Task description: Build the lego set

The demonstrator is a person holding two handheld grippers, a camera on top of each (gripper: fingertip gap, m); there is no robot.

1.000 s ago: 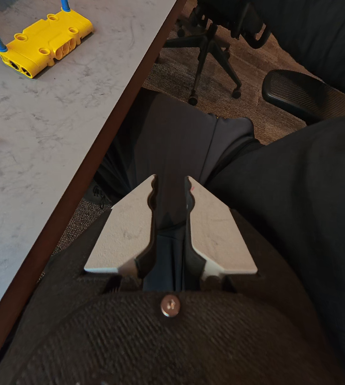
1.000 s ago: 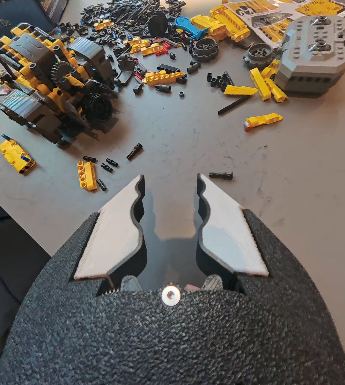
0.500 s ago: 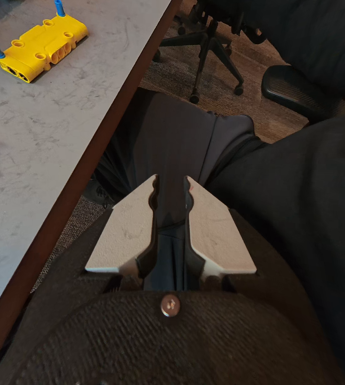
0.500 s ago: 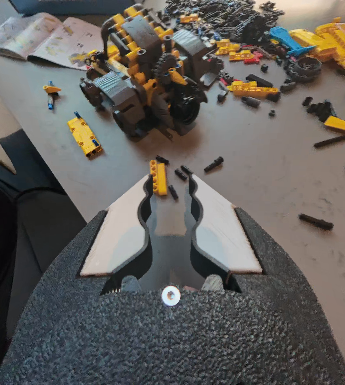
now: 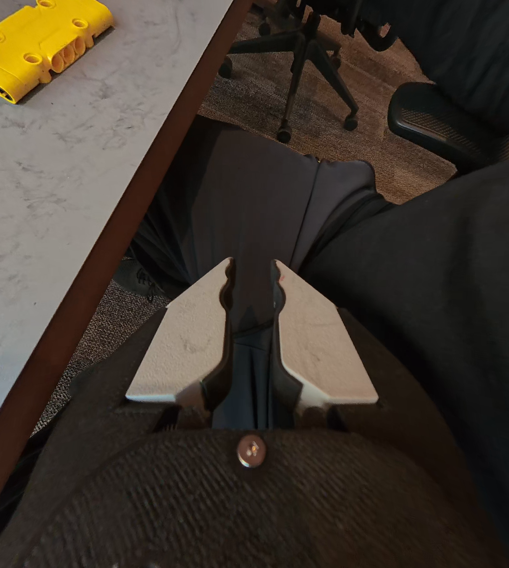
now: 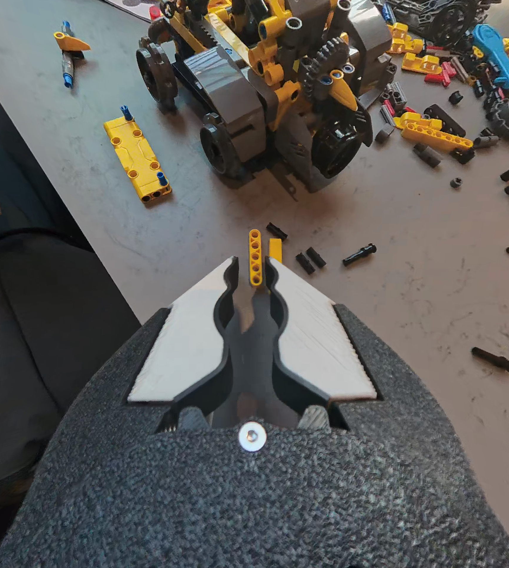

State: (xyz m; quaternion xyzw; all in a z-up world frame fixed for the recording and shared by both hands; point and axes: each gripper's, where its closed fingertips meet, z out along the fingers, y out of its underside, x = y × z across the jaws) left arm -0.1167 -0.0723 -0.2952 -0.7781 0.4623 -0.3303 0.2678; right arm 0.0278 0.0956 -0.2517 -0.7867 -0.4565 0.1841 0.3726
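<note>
My right gripper [image 6: 251,264] hangs low over the grey table [image 6: 400,307], its jaws narrowly open. A short yellow beam with holes [image 6: 255,258] lies on the table between the fingertips; the right finger sits against or just over its edge, and a gap shows on the left. A second small yellow piece [image 6: 275,249] lies just right of the beam. My left gripper [image 5: 253,267] is off the table edge, above a person's dark trousers [image 5: 247,199], slightly open and empty.
A yellow, grey and black brick vehicle [image 6: 265,92] stands behind the beam. A yellow panel with blue pins [image 6: 138,158] lies to the left and also shows in the left wrist view [image 5: 38,49]. Black pins [image 6: 359,254] and loose parts [image 6: 437,138] lie to the right. An office chair base [image 5: 305,61] stands on the carpet. Tip to tip, the grippers are about 25 centimetres apart.
My right gripper swung left and moved forward to the yellow beam, and its jaws narrowed around it. My left gripper barely shifted and keeps the same opening.
</note>
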